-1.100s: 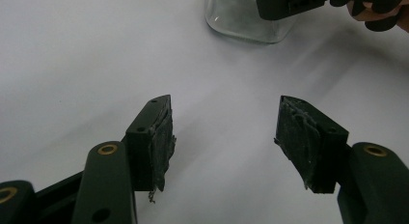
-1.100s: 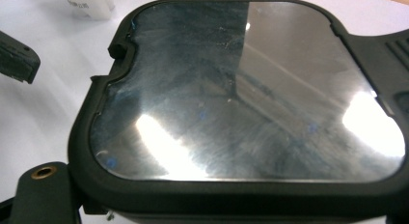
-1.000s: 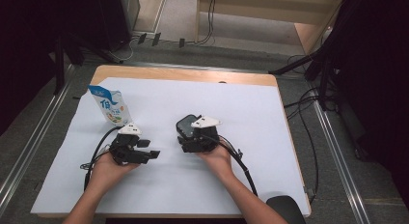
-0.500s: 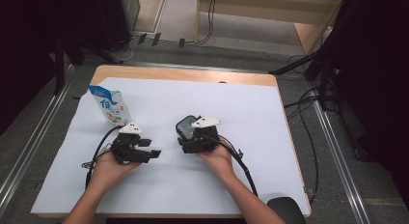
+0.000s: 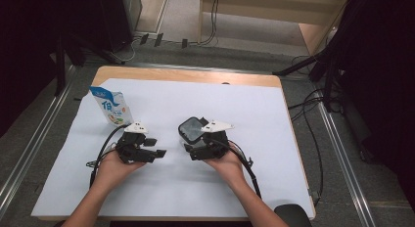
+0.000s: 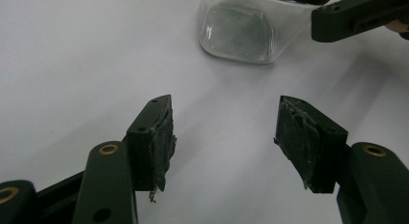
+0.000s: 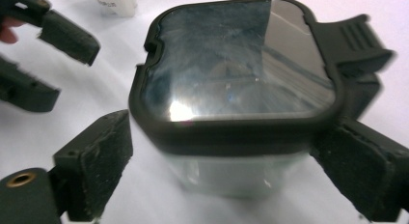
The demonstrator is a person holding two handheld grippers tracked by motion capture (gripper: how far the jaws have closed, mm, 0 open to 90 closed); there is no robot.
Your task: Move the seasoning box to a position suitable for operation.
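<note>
Jar (image 5: 192, 130) sat mid-desk, between right gripper (image 7: 212, 171) jaws, which have just been opening; gap visible at left pad, so not gripped, probably. Clear walls likely hard, slick, breakable; best taken low on flat sides, under dark lid (image 7: 241, 64). Left gripper (image 6: 224, 137) half-wide, nothing held.

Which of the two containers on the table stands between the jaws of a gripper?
The clear container with the dark lid, between the jaws of the right gripper. The blue and white pouch stands apart near the table's far left corner.
</note>
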